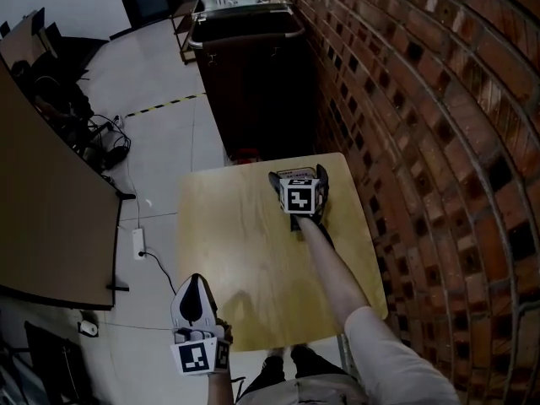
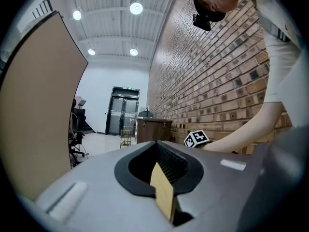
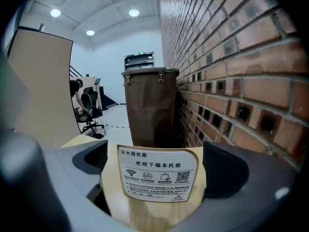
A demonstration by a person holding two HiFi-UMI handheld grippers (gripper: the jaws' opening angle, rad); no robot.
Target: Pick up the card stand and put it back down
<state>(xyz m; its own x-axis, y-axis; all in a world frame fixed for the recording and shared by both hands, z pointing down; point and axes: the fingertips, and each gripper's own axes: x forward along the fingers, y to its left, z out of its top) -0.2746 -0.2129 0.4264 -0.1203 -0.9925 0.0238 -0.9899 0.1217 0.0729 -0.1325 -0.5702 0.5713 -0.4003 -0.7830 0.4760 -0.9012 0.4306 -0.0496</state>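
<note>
The card stand (image 3: 157, 174), a white printed card in a pale wooden holder, stands upright on the wooden table (image 1: 228, 234) near its far right side. My right gripper (image 3: 157, 164) is open, its black pads (image 3: 226, 170) wide on either side of the stand and clear of it. In the head view the right gripper (image 1: 299, 175) and its marker cube cover most of the stand. My left gripper (image 1: 196, 281) hangs off the table's near left corner, shut with nothing in it; the left gripper view shows its tips (image 2: 157, 145) together.
A brick wall (image 1: 422, 142) runs along the table's right edge. A tall brown bin (image 1: 253, 66) stands just beyond the far edge. A tan partition (image 1: 42, 209), cables (image 1: 105, 146) and a power strip (image 1: 139, 243) lie on the floor to the left.
</note>
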